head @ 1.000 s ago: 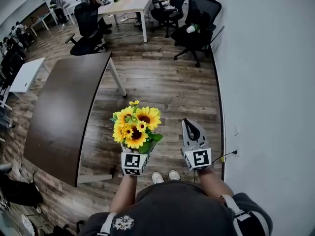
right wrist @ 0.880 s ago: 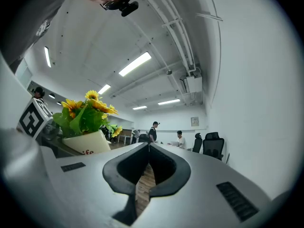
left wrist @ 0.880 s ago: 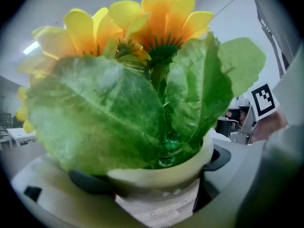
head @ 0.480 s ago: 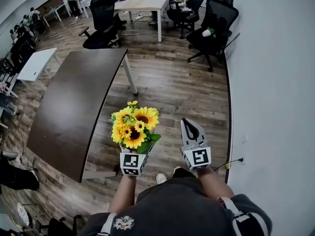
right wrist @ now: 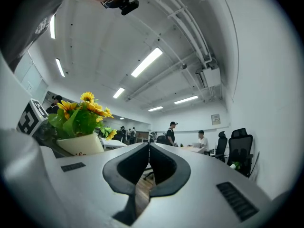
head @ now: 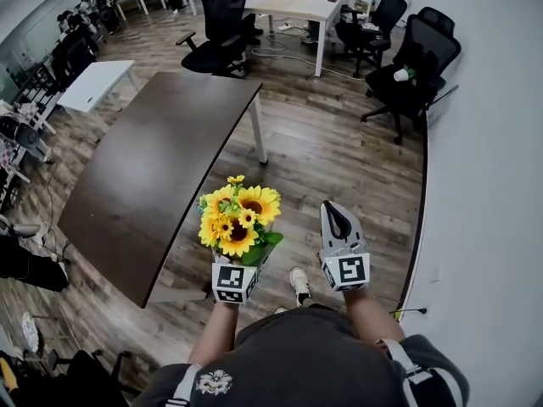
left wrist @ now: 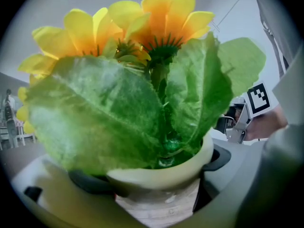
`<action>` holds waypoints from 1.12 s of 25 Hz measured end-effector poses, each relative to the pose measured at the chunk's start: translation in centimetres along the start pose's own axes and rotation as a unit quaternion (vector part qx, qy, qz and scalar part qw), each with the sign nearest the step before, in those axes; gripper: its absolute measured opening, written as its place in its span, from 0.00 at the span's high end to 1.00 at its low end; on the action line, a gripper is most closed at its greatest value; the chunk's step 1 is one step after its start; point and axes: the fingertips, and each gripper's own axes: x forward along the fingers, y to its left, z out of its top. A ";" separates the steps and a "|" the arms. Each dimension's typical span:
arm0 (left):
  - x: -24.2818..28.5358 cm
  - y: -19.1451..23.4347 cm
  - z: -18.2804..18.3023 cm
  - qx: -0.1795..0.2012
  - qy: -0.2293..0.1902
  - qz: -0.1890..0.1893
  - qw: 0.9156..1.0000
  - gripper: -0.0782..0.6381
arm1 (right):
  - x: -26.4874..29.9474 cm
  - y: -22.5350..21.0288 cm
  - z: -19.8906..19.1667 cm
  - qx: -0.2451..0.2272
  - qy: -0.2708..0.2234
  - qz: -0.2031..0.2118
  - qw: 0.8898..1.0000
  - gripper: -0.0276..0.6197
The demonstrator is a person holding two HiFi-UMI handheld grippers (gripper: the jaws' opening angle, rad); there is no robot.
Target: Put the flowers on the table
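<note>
A bunch of yellow sunflowers (head: 235,219) with green leaves stands in a cream pot (left wrist: 164,175), held up in the air in front of me. My left gripper (head: 241,265) is shut on the pot; in the left gripper view the flowers (left wrist: 142,42) fill the frame. My right gripper (head: 333,219) hangs beside it on the right, shut with nothing between its jaws. The right gripper view catches the potted flowers (right wrist: 80,115) at its left. The long dark brown table (head: 161,168) lies ahead and to the left, above the wooden floor.
Black office chairs (head: 416,62) stand along the white wall (head: 492,142) at the right. A light wooden desk (head: 305,7) with people at it is at the far end. A small white table (head: 93,83) and more chairs are at the left.
The view has shifted forward and left, so the dark table now lies closer and more central. Both grippers keep the same pose, the flowers still held.
</note>
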 end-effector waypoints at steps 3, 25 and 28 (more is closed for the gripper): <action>2.8 1.9 0.3 0.000 0.003 0.014 1.000 0.12 | 4.2 -0.7 -0.4 0.001 -0.004 0.024 1.000 0.92; 5.6 12.0 -1.8 -0.012 0.019 0.186 0.982 0.12 | 17.7 2.2 -5.0 0.044 -0.027 0.181 0.982 0.92; 5.2 13.7 -2.6 -0.019 0.023 0.201 0.979 0.12 | 19.1 3.8 -5.8 0.048 -0.020 0.198 0.979 0.92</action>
